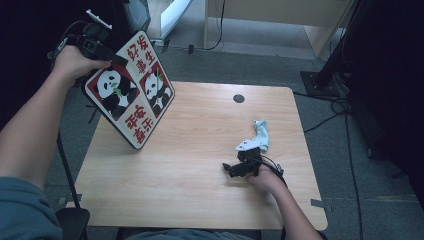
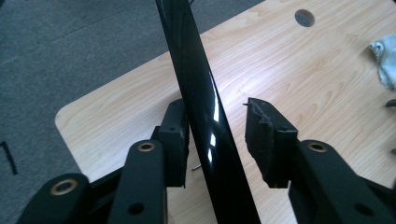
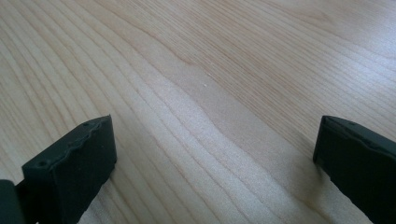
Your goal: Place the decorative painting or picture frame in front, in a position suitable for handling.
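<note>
A square board (image 1: 130, 90) with two panda pictures and red characters stands tilted, its lower corner on the wooden table (image 1: 200, 200) at the left. My left gripper (image 1: 112, 59) is at its raised top edge. In the left gripper view the board's glossy black edge (image 2: 205, 116) runs between the jaws of the left gripper (image 2: 218, 117). One pad (image 2: 180, 135) lies against it and the other pad (image 2: 264, 135) stands a little off. My right gripper (image 1: 232, 167) (image 3: 215, 135) rests on the table at the right, open with nothing between its jaws.
A crumpled white and light-blue cloth (image 1: 257, 137) (image 2: 385, 58) lies just beyond the right gripper. A dark round hole (image 1: 239, 98) (image 2: 304, 17) sits near the table's far edge. Cables (image 1: 345, 130) trail over the grey carpet at the right.
</note>
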`<state>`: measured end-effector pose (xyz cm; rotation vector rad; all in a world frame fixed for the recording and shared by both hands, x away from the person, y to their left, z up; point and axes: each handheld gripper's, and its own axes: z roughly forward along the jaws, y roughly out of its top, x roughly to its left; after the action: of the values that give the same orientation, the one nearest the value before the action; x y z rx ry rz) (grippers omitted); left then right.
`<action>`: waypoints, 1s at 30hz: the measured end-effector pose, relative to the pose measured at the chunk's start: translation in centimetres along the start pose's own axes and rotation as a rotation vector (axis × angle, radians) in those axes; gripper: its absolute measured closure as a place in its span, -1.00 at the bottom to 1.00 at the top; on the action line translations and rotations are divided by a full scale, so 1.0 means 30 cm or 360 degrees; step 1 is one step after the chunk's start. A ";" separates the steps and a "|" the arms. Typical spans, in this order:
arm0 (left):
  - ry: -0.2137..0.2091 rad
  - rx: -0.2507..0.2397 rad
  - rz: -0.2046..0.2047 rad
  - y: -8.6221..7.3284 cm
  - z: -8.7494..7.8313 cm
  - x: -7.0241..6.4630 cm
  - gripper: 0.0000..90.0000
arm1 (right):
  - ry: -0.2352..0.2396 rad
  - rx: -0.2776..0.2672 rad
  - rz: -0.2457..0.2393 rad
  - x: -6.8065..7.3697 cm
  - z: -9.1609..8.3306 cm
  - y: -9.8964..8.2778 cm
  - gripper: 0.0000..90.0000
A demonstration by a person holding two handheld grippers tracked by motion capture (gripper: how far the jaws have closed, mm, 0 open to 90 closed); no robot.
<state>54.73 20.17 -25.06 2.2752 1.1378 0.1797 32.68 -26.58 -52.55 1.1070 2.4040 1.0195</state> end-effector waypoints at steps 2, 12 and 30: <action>-0.0008 0.0015 -0.0002 0.007 0.008 0.001 0.47 | 0.0005 0.0000 -0.0001 0.001 -0.001 -0.001 -1.00; -0.0059 0.0192 -0.0125 0.041 0.035 0.012 0.72 | 0.0010 0.0008 0.0000 0.004 -0.006 -0.005 -1.00; -0.0098 0.0295 -0.0173 0.074 0.008 -0.059 0.81 | 0.0010 0.0008 -0.0001 0.004 -0.006 -0.005 -1.00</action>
<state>55.22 17.67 -23.80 2.3526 1.2885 -0.0399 32.41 -26.66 -52.53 1.1060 2.4133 1.0188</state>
